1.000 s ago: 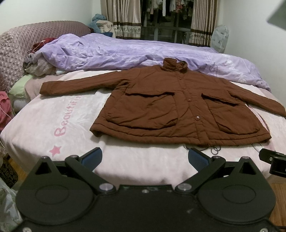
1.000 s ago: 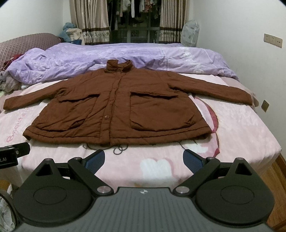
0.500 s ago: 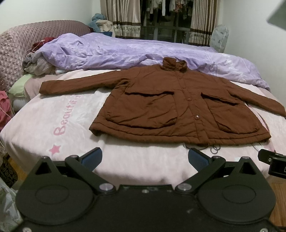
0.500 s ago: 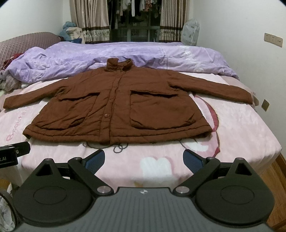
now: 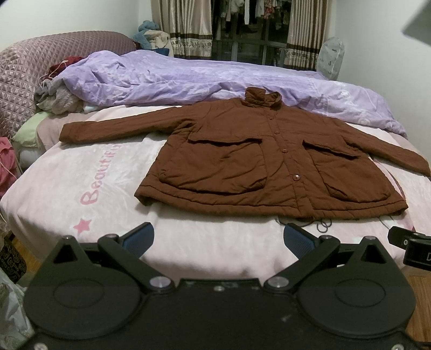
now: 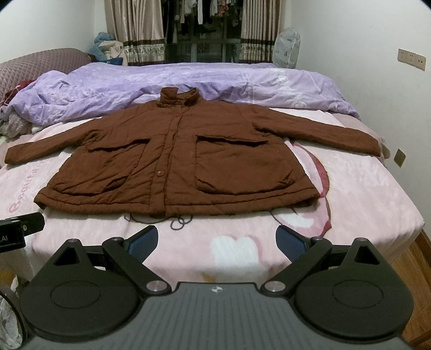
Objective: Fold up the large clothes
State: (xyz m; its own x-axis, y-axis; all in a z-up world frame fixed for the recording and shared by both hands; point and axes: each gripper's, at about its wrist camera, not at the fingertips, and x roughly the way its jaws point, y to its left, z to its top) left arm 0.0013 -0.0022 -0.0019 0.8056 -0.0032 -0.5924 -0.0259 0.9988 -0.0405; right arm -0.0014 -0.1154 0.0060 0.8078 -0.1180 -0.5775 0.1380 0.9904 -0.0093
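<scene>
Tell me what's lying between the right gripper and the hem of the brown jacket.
In the right wrist view, only pink blanket and a loose dark drawstring lie between right gripper and brown jacket.

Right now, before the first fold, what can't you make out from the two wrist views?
- Brown padded jacket: its right sleeve cuff is cut off by the left wrist view's edge.
- Jacket underside: hidden, lying flat on the pink printed blanket.
- Dark drawstring at the hem: too thin to trace.
- Clothes behind the curtains: dark, too small.
- Left tool and right tool: only the open fingers show.
</scene>
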